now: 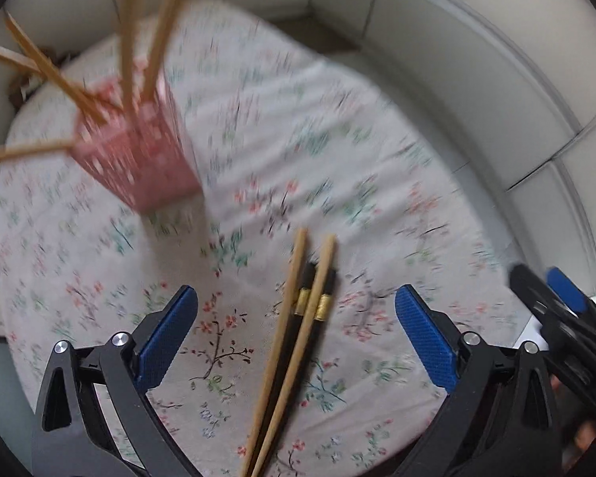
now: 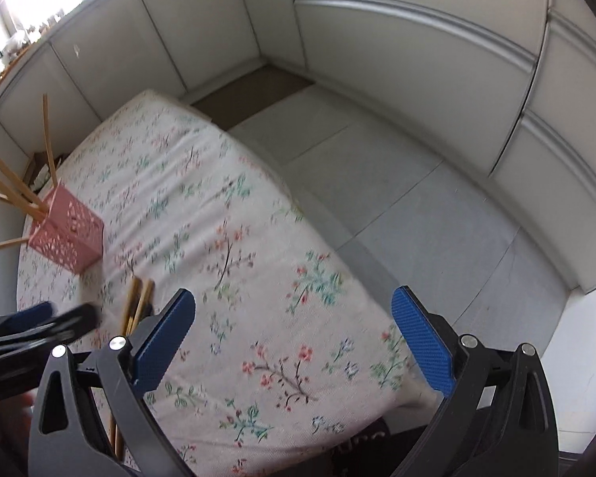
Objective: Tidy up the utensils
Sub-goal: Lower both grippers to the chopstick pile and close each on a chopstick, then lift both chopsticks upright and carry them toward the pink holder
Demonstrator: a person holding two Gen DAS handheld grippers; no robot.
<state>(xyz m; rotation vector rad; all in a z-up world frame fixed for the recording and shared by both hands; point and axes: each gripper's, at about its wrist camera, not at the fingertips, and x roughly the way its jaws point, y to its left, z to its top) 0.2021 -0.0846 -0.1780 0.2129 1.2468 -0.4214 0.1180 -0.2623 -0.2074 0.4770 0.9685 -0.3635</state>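
Four chopsticks [image 1: 298, 330], two wooden and two black with gold bands, lie bundled on the floral table [image 1: 258, 139], between the spread fingers of the left gripper [image 1: 296, 310]. Far left stands a pink holder [image 1: 139, 151] with wooden chopsticks [image 1: 155, 31]. The right gripper [image 2: 294, 310] is spread too, empty.

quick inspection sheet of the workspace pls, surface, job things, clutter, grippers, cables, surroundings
surface: table under a white floral cloth, wrinkled.
job's things: pink perforated square holder standing near the far left edge, several tan wooden chopsticks leaning out of it; loose bundle of tan wooden and black gold-banded chopsticks lying flat on the cloth.
clutter: nothing seen on the cloth.
grippers: left gripper open, jaws either side of the loose bundle, not touching it; right gripper open, empty, over the near right part of the table.
cables: nothing seen.
surroundings: white panelled walls, grey tiled floor.
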